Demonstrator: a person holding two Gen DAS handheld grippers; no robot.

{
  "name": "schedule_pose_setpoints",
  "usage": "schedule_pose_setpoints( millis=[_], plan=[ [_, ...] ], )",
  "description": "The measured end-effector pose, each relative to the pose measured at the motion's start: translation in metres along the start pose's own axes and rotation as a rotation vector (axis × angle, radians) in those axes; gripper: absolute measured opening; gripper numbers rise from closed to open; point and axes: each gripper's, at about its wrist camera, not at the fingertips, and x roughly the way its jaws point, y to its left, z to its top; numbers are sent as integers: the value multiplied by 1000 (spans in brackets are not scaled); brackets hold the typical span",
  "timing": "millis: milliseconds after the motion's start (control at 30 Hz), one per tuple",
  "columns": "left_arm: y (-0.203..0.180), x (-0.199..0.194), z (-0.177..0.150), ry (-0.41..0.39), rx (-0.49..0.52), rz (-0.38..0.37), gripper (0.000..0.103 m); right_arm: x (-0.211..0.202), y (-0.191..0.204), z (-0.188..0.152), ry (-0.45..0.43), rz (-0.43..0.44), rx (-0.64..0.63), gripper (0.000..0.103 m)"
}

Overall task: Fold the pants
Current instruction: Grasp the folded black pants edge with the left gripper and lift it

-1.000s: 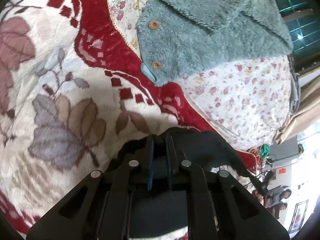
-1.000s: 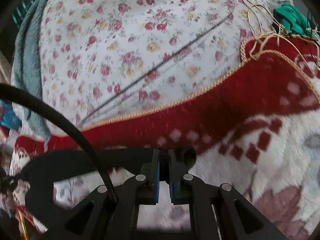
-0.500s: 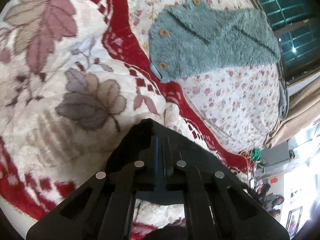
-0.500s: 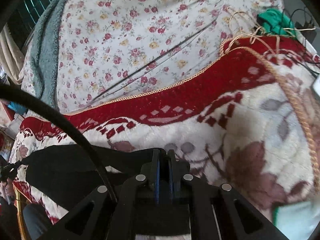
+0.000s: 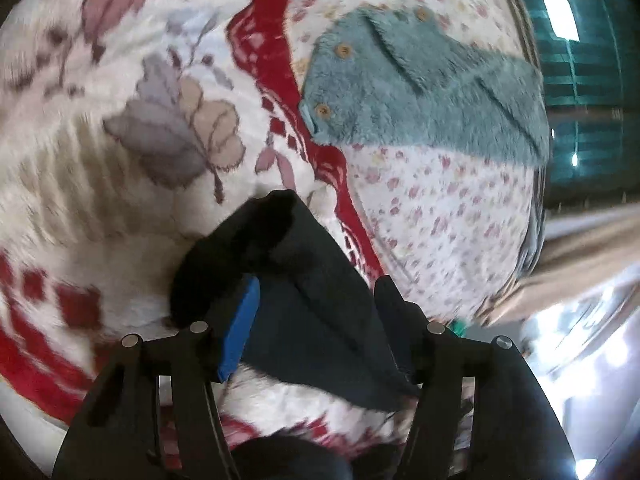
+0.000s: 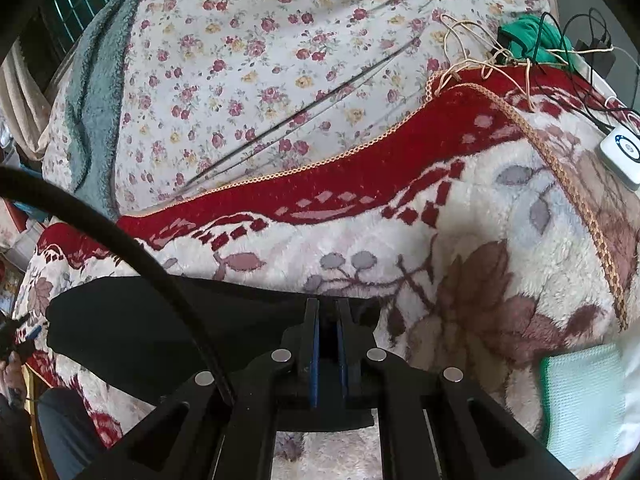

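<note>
The black pants [image 5: 304, 280] lie on a plush red-and-white flowered blanket [image 5: 120, 200]. My left gripper [image 5: 316, 312] has its jaws opening wide. A corner of the pants rests loose between them, and the blue pad [image 5: 240, 328] is clear of the cloth. In the right wrist view the pants [image 6: 140, 320] stretch away to the left as a flat dark band over the blanket [image 6: 480, 240]. My right gripper [image 6: 328, 312] is shut on their near edge, low over the blanket.
A teal fleece garment [image 5: 420, 92] with wooden buttons lies on the floral sheet [image 5: 440, 208] beyond the blanket. A white device [image 6: 622, 152], tangled cords [image 6: 480, 56] and green cloth [image 6: 532, 36] sit far right. A mint cloth [image 6: 580, 396] lies near right. A black cable [image 6: 120, 240] crosses the view.
The left gripper's jaws have spread apart and let go of the pants corner they pinched. The right gripper, still shut on the pants, has moved over the flowered blanket.
</note>
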Motion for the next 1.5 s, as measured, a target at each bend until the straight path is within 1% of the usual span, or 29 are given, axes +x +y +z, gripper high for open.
schedule_pose_setpoints(
  millis=[33, 133, 333, 367, 433, 467, 500, 567, 667, 867, 967, 1067, 1167, 1233, 1300, 1400, 1500],
  plan=[
    [2, 6, 2, 9, -19, 4, 59, 0, 0, 0, 0, 0, 1, 6],
    [1, 15, 5, -23, -28, 16, 59, 1, -1, -1, 3, 1, 0, 6],
    [-6, 39, 14, -4, -25, 14, 58, 6, -3, -2, 12, -2, 3, 6],
    [-7, 42, 14, -4, -19, 20, 53, 6, -3, -2, 12, -2, 4, 6],
    [-13, 48, 14, 23, 13, 27, 15, 6, -3, -2, 11, 0, 1, 6],
    [-16, 50, 13, 25, 36, 55, 12, 6, -4, -1, 8, 1, -1, 6],
    [-17, 50, 11, 23, 55, 96, 4, 6, -4, 0, 7, 1, -2, 6],
    [-15, 49, 8, 29, 62, 123, 4, 5, -3, 0, 4, 1, -5, 6],
    [-12, 43, 4, 20, 58, 119, 4, 4, -3, 2, 0, 1, -7, 6],
    [-21, 19, -6, 0, 82, 48, 4, -8, 0, 2, -27, 2, -36, 6],
    [-24, 12, -7, 0, 84, 25, 4, -14, -4, 2, -36, 6, -34, 6],
    [-24, 9, -10, 6, 90, 21, 4, -18, -10, 0, -32, 5, -28, 6],
    [-18, 3, -15, 10, 92, 18, 4, -23, -17, -7, -26, -4, -33, 6],
    [-11, -3, -15, -1, 88, 25, 4, -24, -25, -11, -17, -30, -27, 6],
    [6, -5, -12, -4, 49, 23, 4, -20, -40, -18, 12, -16, 4, 6],
    [24, 3, -12, 11, 8, 41, 4, -13, -52, -30, 40, -34, 20, 6],
    [35, 12, -14, 29, -14, 42, 4, -13, -50, -37, 39, -31, 19, 6]
  ],
)
